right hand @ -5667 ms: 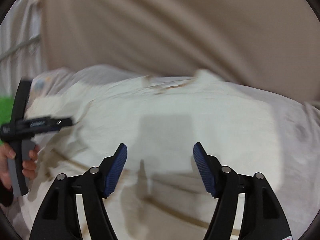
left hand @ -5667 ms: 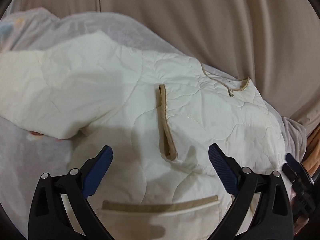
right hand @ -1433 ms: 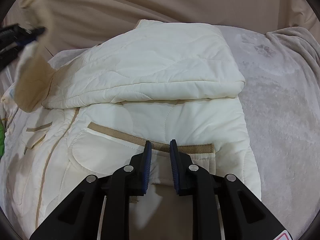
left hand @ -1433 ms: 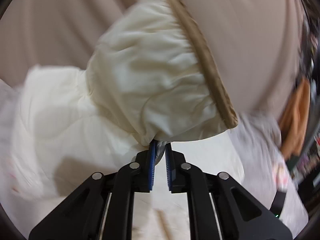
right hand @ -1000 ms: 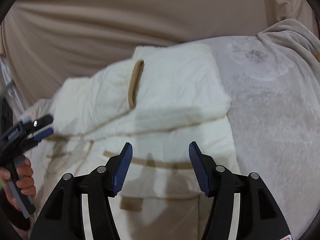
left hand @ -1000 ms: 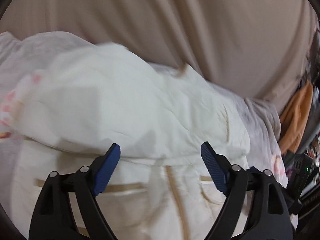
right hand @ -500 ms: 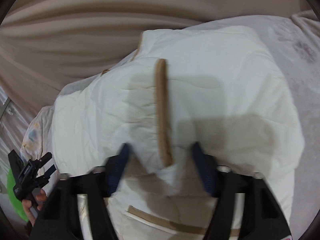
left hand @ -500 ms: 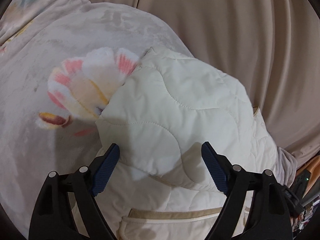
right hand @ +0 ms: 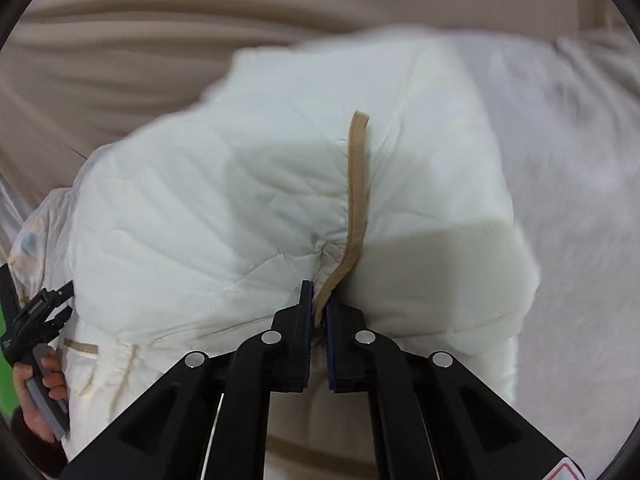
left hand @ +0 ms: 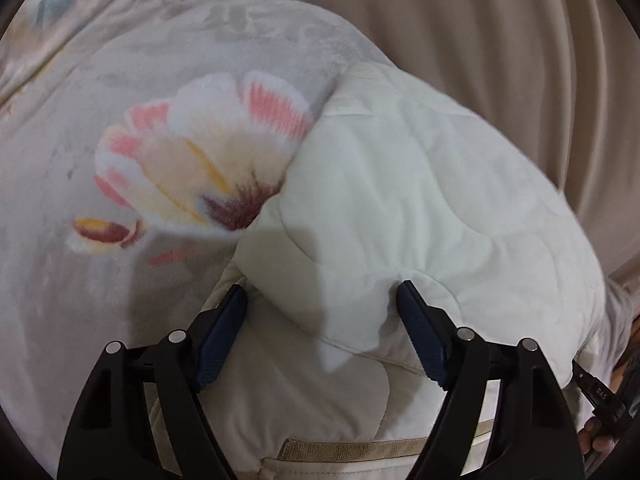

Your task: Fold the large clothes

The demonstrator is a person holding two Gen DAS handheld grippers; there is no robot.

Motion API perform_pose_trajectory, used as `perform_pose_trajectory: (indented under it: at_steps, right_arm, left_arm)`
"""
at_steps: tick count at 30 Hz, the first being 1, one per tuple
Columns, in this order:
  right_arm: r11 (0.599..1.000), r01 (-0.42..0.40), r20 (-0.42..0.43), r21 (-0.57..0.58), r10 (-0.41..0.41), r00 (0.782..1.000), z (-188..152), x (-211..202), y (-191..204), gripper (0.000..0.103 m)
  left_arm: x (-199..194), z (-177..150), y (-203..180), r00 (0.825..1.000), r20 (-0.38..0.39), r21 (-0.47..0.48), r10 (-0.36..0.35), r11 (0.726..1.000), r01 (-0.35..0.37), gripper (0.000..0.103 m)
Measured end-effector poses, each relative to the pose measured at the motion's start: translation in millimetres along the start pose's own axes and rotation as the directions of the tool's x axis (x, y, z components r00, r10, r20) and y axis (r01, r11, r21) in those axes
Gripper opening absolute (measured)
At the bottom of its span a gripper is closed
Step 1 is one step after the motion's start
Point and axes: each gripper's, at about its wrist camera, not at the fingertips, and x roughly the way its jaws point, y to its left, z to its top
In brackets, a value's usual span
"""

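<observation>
So from my left wrist cam, the left gripper (left hand: 322, 334) is spread wide and gripping nothing, its blue pads either side of a folded edge of the cream quilted jacket (left hand: 420, 208), which lies on a pale blanket (left hand: 100, 240) with a pink flower print (left hand: 200, 160), beige curtain (left hand: 500, 40) behind, and the other tool at the far right shows tiny lettering I can't read. Over on my right cam, the right gripper (right hand: 318, 312) is pinched tight on the tan-trimmed cuff (right hand: 356, 184) of the jacket's sleeve, nothing in the way, with the left tool in a hand (right hand: 40, 392) at the left edge.
</observation>
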Motion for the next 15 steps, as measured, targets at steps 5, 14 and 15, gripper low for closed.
perform_pose_trajectory:
  at_steps: [5, 14, 15]
  right_arm:
    - [0.998, 0.066, 0.075, -0.003, -0.066, 0.995, 11, -37, 8, 0.006]
    - [0.975, -0.061, 0.137, -0.214, 0.092, 0.986, 31, -55, 113, 0.016]
    - [0.959, -0.077, 0.105, -0.274, 0.109, 0.988, 29, -38, 137, 0.016]
  left_arm:
    - [-5, 1, 8, 1.0, 0.016, -0.009, -0.011, 1.0, 0.011, 0.069]
    - [0, -5, 1, 0.997, 0.057, 0.034, 0.046, 0.998, -0.048, 0.069]
    - [1, -5, 2, 0.998, 0.055, 0.033, 0.043, 0.998, -0.045, 0.069]
